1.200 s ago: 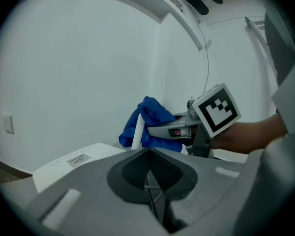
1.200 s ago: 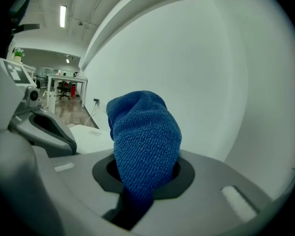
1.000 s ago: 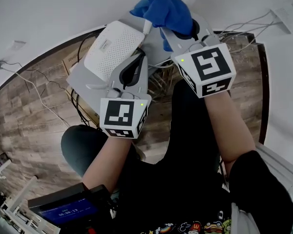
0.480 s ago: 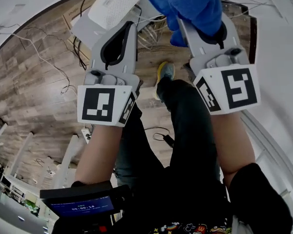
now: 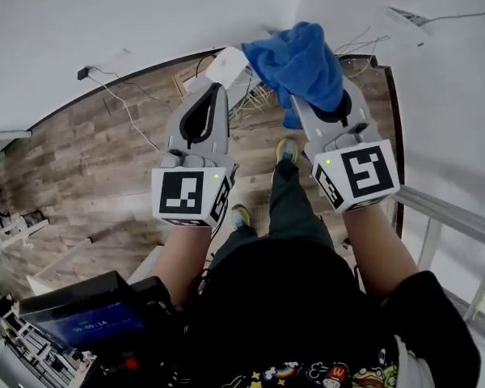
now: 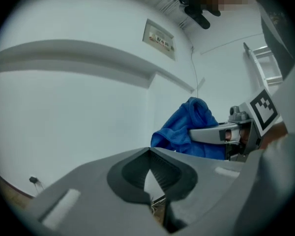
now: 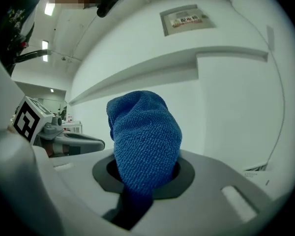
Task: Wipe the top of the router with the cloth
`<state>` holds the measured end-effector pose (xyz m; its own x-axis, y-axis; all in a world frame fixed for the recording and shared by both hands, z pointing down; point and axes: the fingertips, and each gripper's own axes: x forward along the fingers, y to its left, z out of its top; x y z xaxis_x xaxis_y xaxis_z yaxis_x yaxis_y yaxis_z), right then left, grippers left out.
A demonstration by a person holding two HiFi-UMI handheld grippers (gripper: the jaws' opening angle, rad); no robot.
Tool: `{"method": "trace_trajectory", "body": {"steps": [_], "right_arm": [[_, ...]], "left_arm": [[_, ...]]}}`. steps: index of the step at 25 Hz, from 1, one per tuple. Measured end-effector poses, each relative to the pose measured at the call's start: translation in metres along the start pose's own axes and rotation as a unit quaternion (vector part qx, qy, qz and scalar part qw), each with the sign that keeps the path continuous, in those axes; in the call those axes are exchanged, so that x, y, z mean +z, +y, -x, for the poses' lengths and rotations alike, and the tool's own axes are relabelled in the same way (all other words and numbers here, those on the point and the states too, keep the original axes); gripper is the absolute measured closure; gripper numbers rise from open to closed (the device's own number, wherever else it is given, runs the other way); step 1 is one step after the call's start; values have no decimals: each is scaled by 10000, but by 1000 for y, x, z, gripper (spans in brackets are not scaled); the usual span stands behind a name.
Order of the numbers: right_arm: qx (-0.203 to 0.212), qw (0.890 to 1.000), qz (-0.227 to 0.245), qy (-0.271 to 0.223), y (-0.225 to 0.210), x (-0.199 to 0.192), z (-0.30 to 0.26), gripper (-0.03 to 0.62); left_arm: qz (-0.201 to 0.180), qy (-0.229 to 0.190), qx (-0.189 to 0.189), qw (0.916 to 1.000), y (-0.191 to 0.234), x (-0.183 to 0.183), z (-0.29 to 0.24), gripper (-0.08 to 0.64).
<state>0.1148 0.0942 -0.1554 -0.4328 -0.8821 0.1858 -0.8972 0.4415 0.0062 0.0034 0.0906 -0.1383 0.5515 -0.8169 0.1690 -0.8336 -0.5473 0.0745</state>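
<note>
Up at chest height, well above the wood floor [image 5: 105,160], both tools are raised and nothing is on the router yet.

- The right hand-held gripper [image 7: 142,178] is pinching the blue cloth [image 7: 145,136]. The bunched bulk stands out past the jaws and a dark tail hangs below them.
- The cloth's long axis runs along the gripper's own line. It points away from the person, toward the white wall [image 5: 105,23].
- The left hand-held gripper [image 6: 148,154] has its jaw tips pressed together with nothing between them. It sits just beside the right one.
- The router [image 5: 226,65] is probably the small white slab far below, peeking out past the left tip and beside the cloth. A tangle of cables [image 5: 250,99] lies near it.
- Only a corner of the slab shows, so I cannot tell its long axis or which way it faces.

Judged step: bring the cloth down onto the router top.

To do it well:
- Lower the right tool until the fat end of the cloth lies flat on the top, not just its tip.
- Wipe in straight strokes along the longer side and cover the edges.
- Press lightly, since a light plastic box will likely slide.
- The empty left tool could steady an edge.
- Keep the hanging tail out of the cables, because a snag could drag the router.
</note>
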Motion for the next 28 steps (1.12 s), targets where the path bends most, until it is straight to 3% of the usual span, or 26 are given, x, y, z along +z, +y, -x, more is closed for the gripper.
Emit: {"method": "trace_trajectory", "body": {"steps": [3,9,14,18,23,28], "right_arm": [[-394,9991,-119,-115,50,19,41,482],[-941,9952,-268,27,144,28,122,485],[-1003,9946,-195,150,207,55,146,486],[-1037,9945,-81,89,223,79,130,486],[-1062,9943,-24,-59,225,61,126,486],[-1151,9933,-40,-24,235,55,151,486]], "left_arm": [[-77,-286,51,9995,4,26,59,560],[-152,-414,184,9989,3,51,178,560],[-65,-525,439,9976,15,71,250,560],[-116,-762,569,9954,30,88,259,560],[-200,-857,399,9953,17,68,252,560],[-294,-975,200,9946,-5,76,266,560]]}}
